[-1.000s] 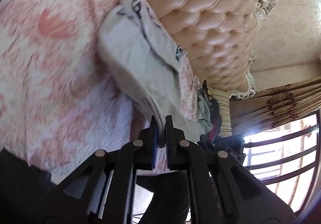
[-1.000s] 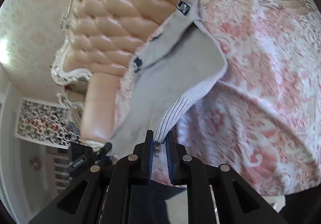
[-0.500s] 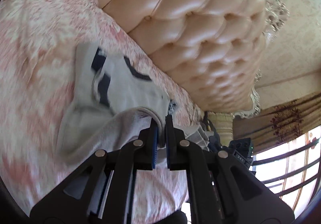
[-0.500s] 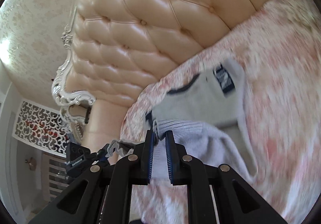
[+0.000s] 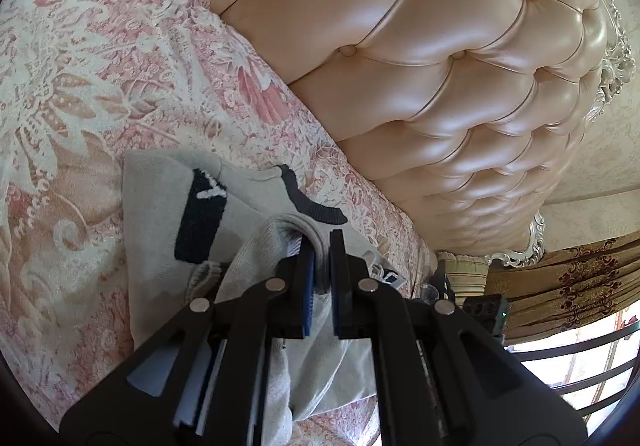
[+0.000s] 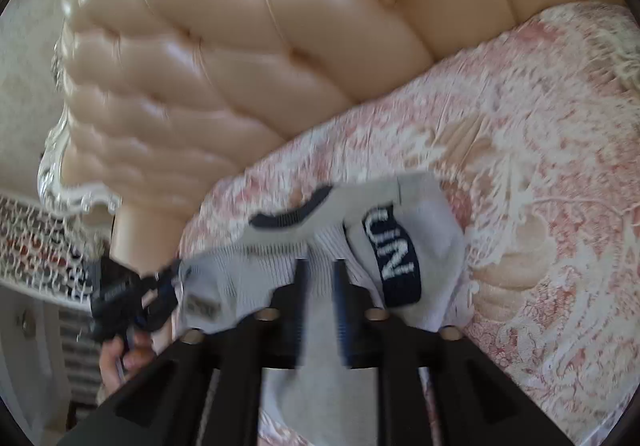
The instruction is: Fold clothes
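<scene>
Left claw pinching grey sweater hem; right claw parted, blurred, over sweater on bed.

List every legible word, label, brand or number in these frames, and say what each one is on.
"UN": white letters on the navy band of the grey garment, right wrist view; any further letters are hidden.
Same kind of band in the left wrist view: a white mark like "Y", too partial to read.
Small label beside the left tool: too small to read.
</scene>
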Motion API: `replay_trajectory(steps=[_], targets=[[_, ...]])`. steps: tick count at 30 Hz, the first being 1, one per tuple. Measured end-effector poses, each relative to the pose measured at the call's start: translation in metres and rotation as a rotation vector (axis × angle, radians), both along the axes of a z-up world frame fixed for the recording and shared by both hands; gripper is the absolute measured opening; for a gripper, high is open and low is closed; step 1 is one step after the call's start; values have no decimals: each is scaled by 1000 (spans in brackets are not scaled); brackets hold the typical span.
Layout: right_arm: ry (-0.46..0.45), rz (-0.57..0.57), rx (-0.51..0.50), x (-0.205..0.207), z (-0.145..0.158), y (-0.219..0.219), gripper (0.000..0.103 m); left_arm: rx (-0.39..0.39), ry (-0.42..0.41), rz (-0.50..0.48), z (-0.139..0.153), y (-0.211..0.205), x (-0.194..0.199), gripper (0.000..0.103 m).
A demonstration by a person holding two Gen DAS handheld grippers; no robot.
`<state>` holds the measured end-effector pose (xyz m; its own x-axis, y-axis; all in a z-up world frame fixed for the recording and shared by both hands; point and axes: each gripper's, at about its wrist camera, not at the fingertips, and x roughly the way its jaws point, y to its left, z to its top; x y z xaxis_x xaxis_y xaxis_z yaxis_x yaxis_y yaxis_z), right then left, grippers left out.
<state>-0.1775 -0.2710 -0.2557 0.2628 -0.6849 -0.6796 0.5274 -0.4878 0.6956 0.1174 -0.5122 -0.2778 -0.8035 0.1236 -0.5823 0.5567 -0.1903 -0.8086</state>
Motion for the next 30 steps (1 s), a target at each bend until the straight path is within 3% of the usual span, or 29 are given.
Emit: replay_trajectory(steps=[1, 2, 3, 5, 7, 9, 11, 13, 15, 20, 24, 27, 29, 30], targets=[[-5, 17, 5, 0, -3, -1, 47, -1, 1, -1, -1, 1, 2, 8], [10, 23, 22, 0, -4, -2, 77, 4, 4, 1, -3, 2, 5, 8], [67, 36, 42, 3, -1, -4, 92, 9, 9, 3, -4, 4, 7, 8], [221, 98, 81, 14, 7, -12, 93, -2, 8, -4, -4, 6, 10, 8], [396, 205, 119, 31, 16, -22, 90, -20, 2, -15, -3, 8, 11, 8], [558, 322, 146, 54, 18, -31, 76, -24, 5, -17, -3, 9, 11, 8], [632, 378, 138, 66, 19, -35, 72, -31, 9, -16, -2, 10, 11, 8], [627, 401, 117, 69, 16, -38, 60, -36, 8, -19, -2, 11, 11, 8], [615, 415, 133, 68, 8, -43, 34, -35, 10, -19, -2, 11, 13, 8], [594, 451, 149, 64, -8, -52, 32, -34, 21, -23, -2, 11, 15, 8], [598, 412, 166, 58, -6, -56, 34, -35, 28, -24, -1, 11, 17, 8], [639, 463, 210, 65, -12, -61, 34, -32, 29, -21, -2, 11, 17, 8], [640, 464, 213, 65, -14, -64, 32, -32, 30, -19, -3, 11, 18, 8], [627, 455, 204, 62, -14, -64, 26, -30, 32, -17, -3, 11, 19, 8]])
